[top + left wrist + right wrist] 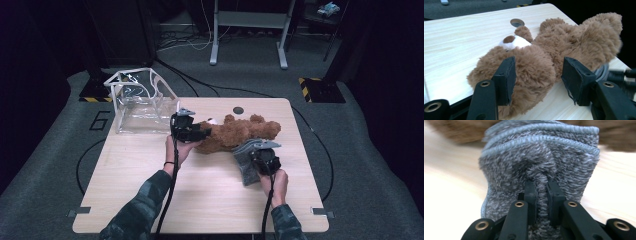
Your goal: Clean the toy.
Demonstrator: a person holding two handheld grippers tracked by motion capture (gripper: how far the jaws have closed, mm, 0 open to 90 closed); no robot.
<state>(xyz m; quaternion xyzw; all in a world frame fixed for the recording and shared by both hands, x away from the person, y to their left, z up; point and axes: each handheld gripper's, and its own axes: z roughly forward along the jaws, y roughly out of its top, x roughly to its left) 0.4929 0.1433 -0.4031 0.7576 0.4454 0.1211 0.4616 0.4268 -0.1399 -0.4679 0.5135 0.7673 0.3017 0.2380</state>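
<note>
high view looks forward and down over the whole table (150, 200) from afar. left gripper view sits low, close on the bear (564, 47). right gripper view is nearest, against the cloth (536, 157). all three share the bear.

One teddy bear (239, 132), one grey cloth (246, 161), one clear bag (141, 101).

You are looking at a brown plush teddy bear (240, 132) lying on its back at the centre of the high view, its fur shaggy and its white muzzle with a brown nose pointing toward the upper left of the frame. Just below and right of it, a grey knitted cloth (248, 159) is lying bunched on the wood, its stitched edges folding in layers and its speckled pile pinching into a ridge
</note>
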